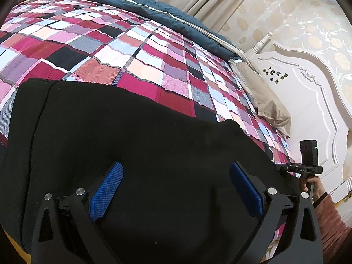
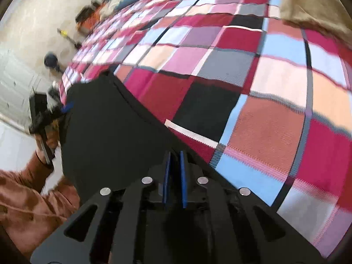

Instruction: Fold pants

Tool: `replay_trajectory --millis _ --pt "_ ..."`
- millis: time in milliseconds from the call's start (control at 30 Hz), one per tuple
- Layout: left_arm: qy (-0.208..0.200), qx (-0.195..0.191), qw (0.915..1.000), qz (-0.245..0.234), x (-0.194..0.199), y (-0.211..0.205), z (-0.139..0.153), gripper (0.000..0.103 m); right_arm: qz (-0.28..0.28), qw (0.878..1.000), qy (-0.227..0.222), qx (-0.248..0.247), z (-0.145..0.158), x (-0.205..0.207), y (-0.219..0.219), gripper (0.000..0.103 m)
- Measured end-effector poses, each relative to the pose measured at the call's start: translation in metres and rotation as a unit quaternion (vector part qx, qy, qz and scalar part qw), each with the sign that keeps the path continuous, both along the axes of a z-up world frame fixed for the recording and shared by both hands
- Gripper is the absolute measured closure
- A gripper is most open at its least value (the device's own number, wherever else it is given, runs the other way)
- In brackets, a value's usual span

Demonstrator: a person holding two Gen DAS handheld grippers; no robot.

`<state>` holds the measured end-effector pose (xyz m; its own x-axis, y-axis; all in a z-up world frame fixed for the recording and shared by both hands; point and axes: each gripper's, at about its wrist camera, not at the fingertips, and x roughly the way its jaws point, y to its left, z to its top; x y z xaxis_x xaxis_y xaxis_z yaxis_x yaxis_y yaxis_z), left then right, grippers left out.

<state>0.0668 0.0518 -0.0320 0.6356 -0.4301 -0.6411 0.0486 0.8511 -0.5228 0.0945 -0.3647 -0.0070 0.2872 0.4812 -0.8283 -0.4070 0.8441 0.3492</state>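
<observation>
The black pants (image 1: pixel 132 132) lie spread on a plaid bedspread (image 1: pixel 110 44). My left gripper (image 1: pixel 176 171) is open, its blue pads (image 1: pixel 107 189) wide apart just above the black fabric, holding nothing. The right gripper's body shows at the pants' right edge in the left wrist view (image 1: pixel 308 162). In the right wrist view my right gripper (image 2: pixel 175 160) is shut on the near edge of the pants (image 2: pixel 105 127), with black cloth between the narrow blue pads (image 2: pixel 182 176). The left gripper (image 2: pixel 44 112) shows at the pants' far left end.
A tan pillow (image 1: pixel 264 96) and a white headboard (image 1: pixel 308 88) stand to the right. A blue duvet (image 1: pixel 154 8) lies along the bed's far side, curtains behind. Floor with small objects (image 2: pixel 50 59) lies beyond the bed's left edge. The person's rust sleeve (image 2: pixel 33 198) is near.
</observation>
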Motion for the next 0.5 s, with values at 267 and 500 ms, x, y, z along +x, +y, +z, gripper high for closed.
replay_trajectory --millis 267,500 --pt "-0.008 0.027 0.9996 -0.010 -0.001 -0.006 0.000 0.006 -0.213 0.962 -0.147 0.082 0.044 -0.106 -0.082 0.037" --pt "-0.008 0.010 0.9999 0.000 -0.002 -0.002 -0.001 0.006 -0.528 0.815 -0.229 0.070 0.062 -0.261 -0.202 0.036"
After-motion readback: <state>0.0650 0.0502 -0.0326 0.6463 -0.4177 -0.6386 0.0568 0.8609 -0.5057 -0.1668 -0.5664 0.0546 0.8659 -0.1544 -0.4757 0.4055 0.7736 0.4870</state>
